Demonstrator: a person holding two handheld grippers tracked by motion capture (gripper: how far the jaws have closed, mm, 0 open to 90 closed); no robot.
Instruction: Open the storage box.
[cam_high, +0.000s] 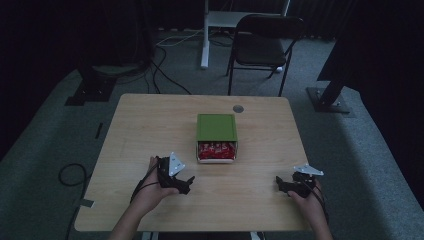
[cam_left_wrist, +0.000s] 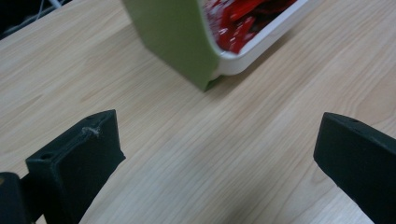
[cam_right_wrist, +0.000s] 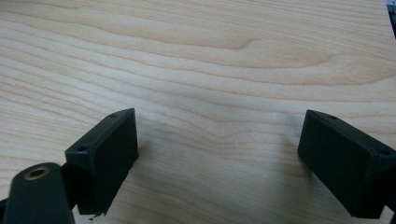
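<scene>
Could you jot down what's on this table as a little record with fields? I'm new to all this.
Surface: light wooden table
Main item: white box with a green lid slid partly back, red packets inside
Left gripper: black, jaws open, empty, near the box's front left
Right gripper: black, jaws open, empty, over bare wood
Contact: neither gripper touches the box
Behind table: dark folding chair

A white box (cam_high: 216, 159) is lying near the middle of the tabletop (cam_high: 140, 130). A green lid (cam_high: 216, 127) is covering its far part, slid back, so the near part is standing open. Red packets (cam_high: 216, 149) are filling the open part, packed side by side.
</scene>
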